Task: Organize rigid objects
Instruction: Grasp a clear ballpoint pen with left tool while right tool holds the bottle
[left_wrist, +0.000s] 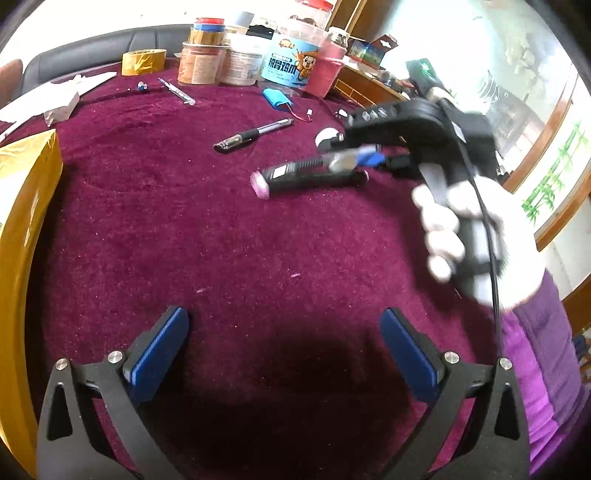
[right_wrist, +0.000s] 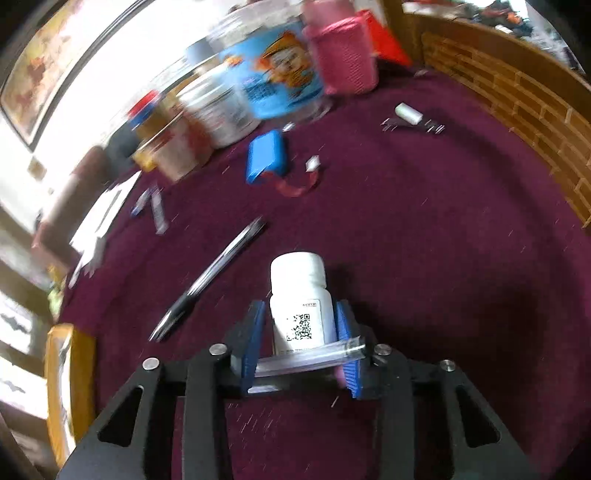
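Observation:
A white pill bottle with a QR label stands between the blue pads of my right gripper, which is shut on it just above the purple cloth. In the left wrist view the right gripper is at the right, held by a white-gloved hand, with the bottle's cap showing. A black tool with a pink end lies right under it. My left gripper is open wide over bare cloth, holding nothing. A black pen lies to the left of the bottle.
Jars and tubs crowd the far edge, with a yellow tape roll beside them. A blue battery pack with red wires and a thin glass tube lie in front of them. A yellow box sits at the left. A small white cylinder lies far right.

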